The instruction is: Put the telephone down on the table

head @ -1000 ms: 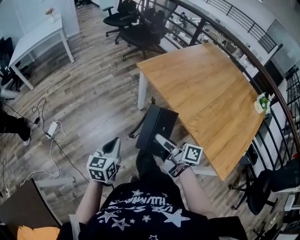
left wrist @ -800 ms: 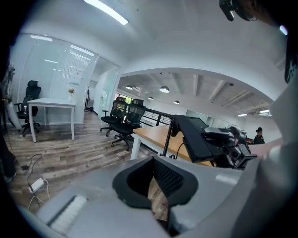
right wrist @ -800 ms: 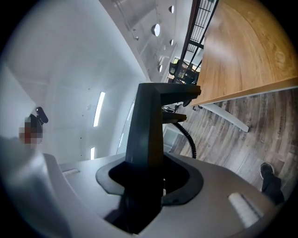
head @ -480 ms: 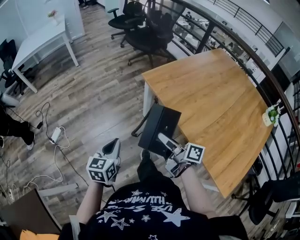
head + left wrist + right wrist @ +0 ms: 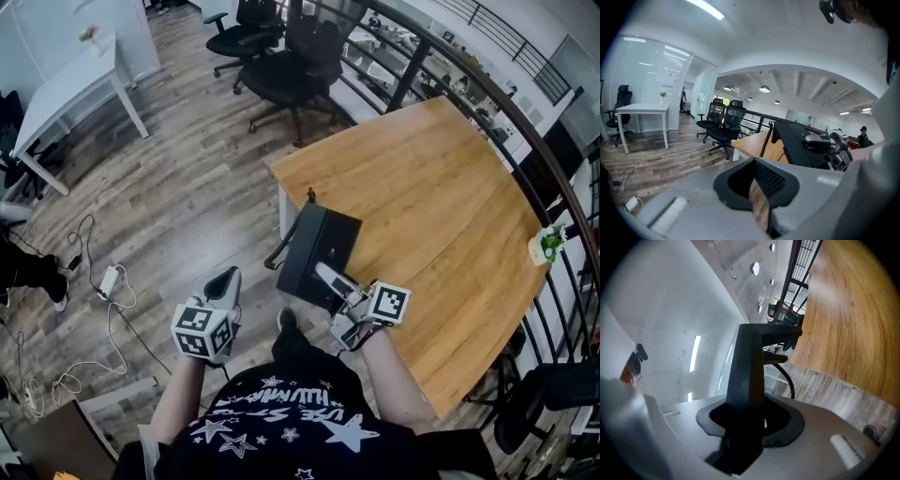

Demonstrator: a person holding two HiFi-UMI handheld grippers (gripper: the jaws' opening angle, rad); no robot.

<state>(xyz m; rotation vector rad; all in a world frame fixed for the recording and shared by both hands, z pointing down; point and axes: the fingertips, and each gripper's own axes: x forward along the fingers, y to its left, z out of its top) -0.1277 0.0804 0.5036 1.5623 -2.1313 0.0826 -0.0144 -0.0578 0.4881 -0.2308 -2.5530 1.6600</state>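
My right gripper (image 5: 325, 279) is shut on a black desk telephone (image 5: 319, 253) and holds it on edge in the air, over the near corner of the wooden table (image 5: 441, 187). Its coiled cord (image 5: 277, 255) hangs at the left side. In the right gripper view the telephone (image 5: 747, 366) stands clamped between the jaws, with the table (image 5: 848, 324) beyond it. My left gripper (image 5: 223, 281) hovers over the floor to the left, shut and holding nothing. From the left gripper view the telephone (image 5: 801, 143) and the right gripper (image 5: 834, 145) show at right.
Black office chairs (image 5: 281, 56) stand beyond the table's far corner. A white table (image 5: 66, 84) is at far left. Cables and a power strip (image 5: 108, 278) lie on the wood floor. A small potted plant (image 5: 547, 244) sits at the table's right edge by a railing (image 5: 525, 141).
Both grippers have moved forward towards the wooden table. The telephone, earlier short of the table's corner over the floor, now overlaps that corner. Neither grip has changed.
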